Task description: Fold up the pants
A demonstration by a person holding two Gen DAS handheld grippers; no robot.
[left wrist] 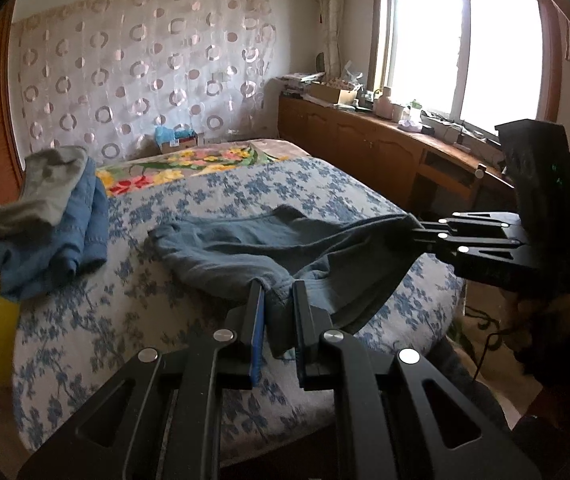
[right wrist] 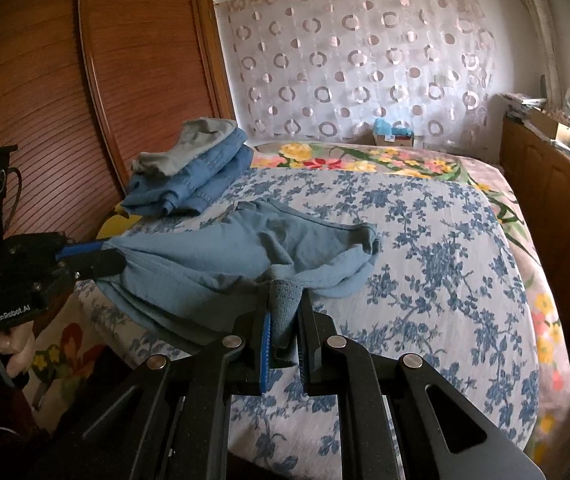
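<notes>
Left of the pants on the bed lay a pile of folded clothes. The pants sagged onto the quilt near the bed's front edge. The left gripper pinched one corner, and to its right the right gripper clamped the other corner.

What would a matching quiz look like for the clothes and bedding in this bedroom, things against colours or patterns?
Things:
1. pants held by both tools
2. top garment on the pile
3. bedspread
4. curtain

Descriptions:
A. white with blue flowers
B. plain grey-blue
C. sheer with rings
D. grey-green

Pairs: 1-B, 2-D, 3-A, 4-C
</notes>
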